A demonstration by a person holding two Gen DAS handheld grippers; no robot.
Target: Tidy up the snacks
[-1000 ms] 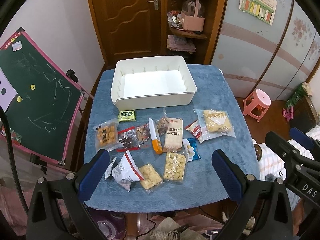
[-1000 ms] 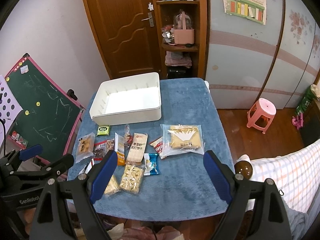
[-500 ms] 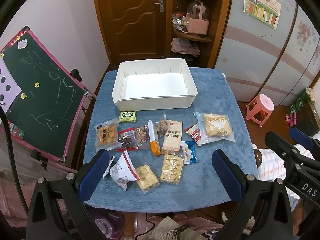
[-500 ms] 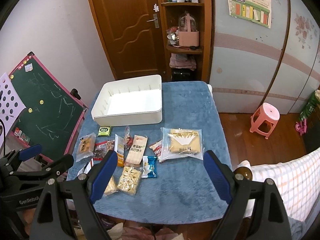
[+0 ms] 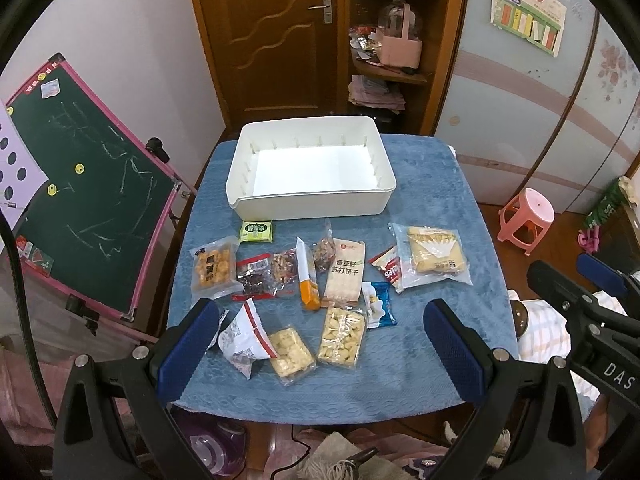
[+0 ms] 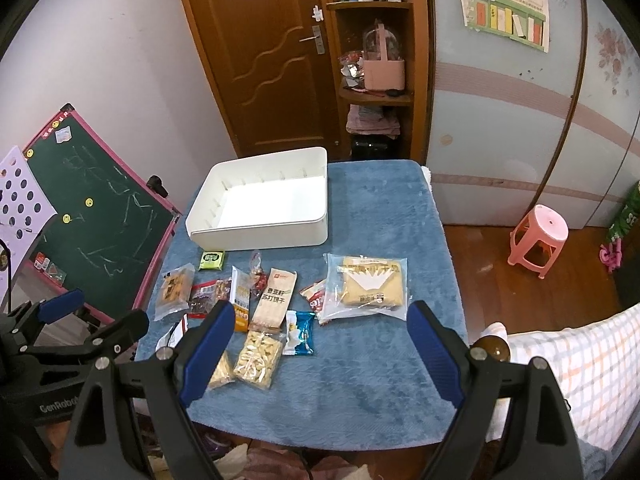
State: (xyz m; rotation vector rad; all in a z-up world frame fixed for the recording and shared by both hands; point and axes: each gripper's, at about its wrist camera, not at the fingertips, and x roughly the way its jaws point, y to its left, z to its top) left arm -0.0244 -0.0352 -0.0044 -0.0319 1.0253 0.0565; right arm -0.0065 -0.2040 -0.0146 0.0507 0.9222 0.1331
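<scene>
Hovering released over the tabletop's (image 5: 440, 208) near edge, both hand-held grippers, left (image 5: 320, 344) and right (image 6: 320, 344), face snack packets (image 5: 344, 272); white bin (image 5: 312, 204) at 12 o'clock.

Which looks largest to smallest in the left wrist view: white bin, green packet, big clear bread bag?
1. white bin
2. big clear bread bag
3. green packet
The bin lies farthest, yet looks largest.

1. Bench (image 5: 432, 208) cover — blue cloth, matt, with a woven relief pattern.
2. White bin (image 5: 312, 206) at 12 o'clock — smooth plastic, slight sheen.
3. Snack packets (image 5: 342, 336) — glossy, crinkled plastic film.
4. Door (image 6: 260, 52) — varnished wood.
</scene>
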